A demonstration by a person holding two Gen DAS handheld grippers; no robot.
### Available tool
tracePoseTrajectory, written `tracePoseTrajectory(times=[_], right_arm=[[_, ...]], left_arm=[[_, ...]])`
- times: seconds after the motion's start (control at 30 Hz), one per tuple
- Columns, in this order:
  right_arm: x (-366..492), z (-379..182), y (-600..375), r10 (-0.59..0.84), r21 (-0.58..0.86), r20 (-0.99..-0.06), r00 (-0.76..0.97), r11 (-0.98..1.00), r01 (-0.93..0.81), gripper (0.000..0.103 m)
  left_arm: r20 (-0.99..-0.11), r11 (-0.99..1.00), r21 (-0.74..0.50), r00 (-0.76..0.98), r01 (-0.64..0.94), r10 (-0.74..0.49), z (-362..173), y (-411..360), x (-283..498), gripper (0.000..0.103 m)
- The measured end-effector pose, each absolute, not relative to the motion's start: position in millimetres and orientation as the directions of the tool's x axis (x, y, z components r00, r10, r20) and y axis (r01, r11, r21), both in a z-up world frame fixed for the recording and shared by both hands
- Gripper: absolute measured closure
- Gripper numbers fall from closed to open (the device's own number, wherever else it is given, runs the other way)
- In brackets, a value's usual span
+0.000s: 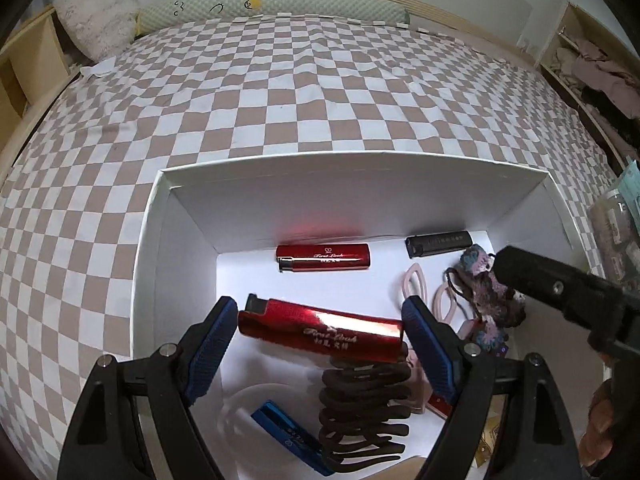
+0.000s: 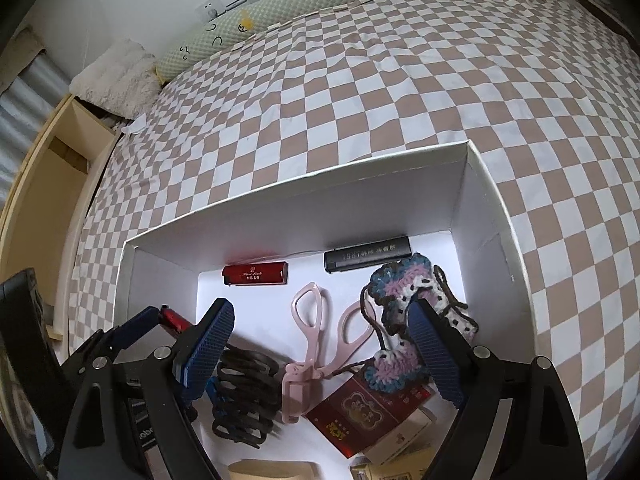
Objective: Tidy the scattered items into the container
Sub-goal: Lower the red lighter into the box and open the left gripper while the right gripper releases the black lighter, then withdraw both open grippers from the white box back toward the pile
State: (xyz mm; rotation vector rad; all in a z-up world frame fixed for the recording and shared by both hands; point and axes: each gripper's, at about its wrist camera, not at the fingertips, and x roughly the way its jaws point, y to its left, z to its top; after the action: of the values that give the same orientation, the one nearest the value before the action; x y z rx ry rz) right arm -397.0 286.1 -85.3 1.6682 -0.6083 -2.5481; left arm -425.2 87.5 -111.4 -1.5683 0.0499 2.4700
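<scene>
A white box (image 1: 360, 184) sits on the checkered bed. My left gripper (image 1: 320, 322) is over the box with a red lighter (image 1: 320, 330) lengthwise between its blue pads; the pads sit at its two ends. Below it lie a dark hair claw (image 1: 364, 408) and a blue lighter (image 1: 292, 436). A second red lighter (image 1: 324, 258) and a black lighter (image 1: 438, 243) lie by the far wall. My right gripper (image 2: 320, 348) is open and empty above pink scissors (image 2: 316, 340) and a crocheted piece (image 2: 404, 312).
The checkered bed (image 1: 300, 92) spreads behind the box (image 2: 492, 216). A red cigarette pack (image 2: 360, 412) lies in the box's near part. Pillows (image 1: 96, 16) lie at the headboard. Wooden shelves (image 2: 60, 152) flank the bed.
</scene>
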Motion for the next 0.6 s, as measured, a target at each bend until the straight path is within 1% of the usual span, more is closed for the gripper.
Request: tracePoseTrajectory(times=[0.13,0.3,0.43,0.6], right_arm=[[-396,-88,287,-0.247,0.349,-0.874,-0.418,-0.919,-0.186,0.015],[-394,-86,285,-0.249,0.347,-0.873,-0.418,-0.922,-0.175,0.015],[-392,-83,281,-0.244,0.337,-0.875,-0.418,-0.927,-0.164,0.015],[-388,-81,279,-0.241,0.333,-0.877,-0.415,-0.929,-0.164,0.015]], left_arm=[[-0.895,-0.976,-0.095,-0.414,-0.194,0.169,-110,88,-424,0.019],[-0.886,-0.977,-0.076,-0.435,-0.198,0.157,-107,91,-423,0.016],[-0.872,-0.978,-0.047,-0.469,-0.206,0.140,-101,94,-418,0.016],[-0.864,-0.976,-0.040,-0.484,-0.213,0.141,-93,94,-409,0.016]])
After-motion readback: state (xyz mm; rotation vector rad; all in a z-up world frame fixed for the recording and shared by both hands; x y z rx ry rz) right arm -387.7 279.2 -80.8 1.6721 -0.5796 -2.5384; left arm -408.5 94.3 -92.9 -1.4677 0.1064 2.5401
